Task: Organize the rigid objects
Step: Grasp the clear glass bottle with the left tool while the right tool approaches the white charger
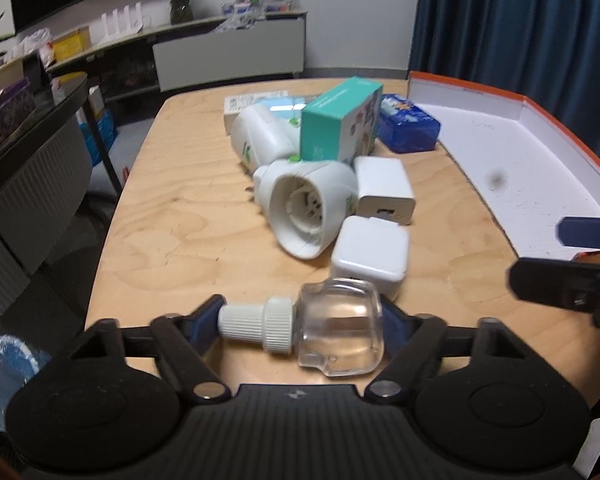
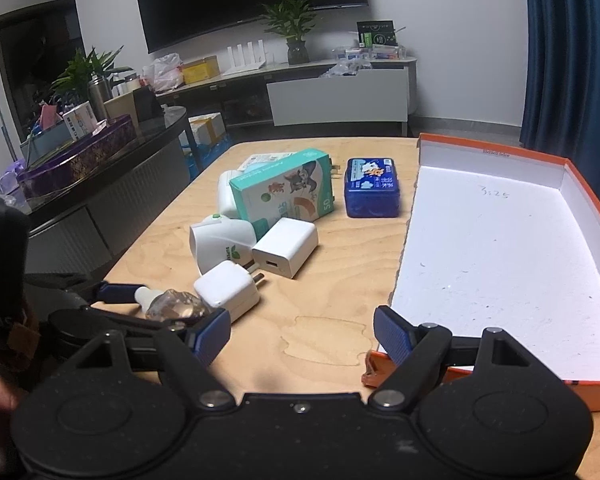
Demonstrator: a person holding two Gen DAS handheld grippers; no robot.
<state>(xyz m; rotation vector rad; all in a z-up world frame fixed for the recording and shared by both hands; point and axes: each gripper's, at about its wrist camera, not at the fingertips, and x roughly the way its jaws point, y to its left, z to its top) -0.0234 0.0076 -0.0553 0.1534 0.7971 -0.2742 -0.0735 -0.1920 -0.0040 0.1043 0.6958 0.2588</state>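
Observation:
A small clear bottle with a white ribbed cap lies sideways on the wooden table. My left gripper is shut on it, one pad on the cap end and one on the base. The right wrist view shows the same bottle at lower left. Behind it lie two white chargers, two white plug-in vaporizers, a teal box and a blue tin. My right gripper stands open with nothing between its fingers, by the near corner of the orange box.
The orange box is shallow, white inside and holds nothing. It takes up the table's right side. Bare wood lies between the pile and the box. A dark counter with clutter stands off the left edge, and a low cabinet sits by the far wall.

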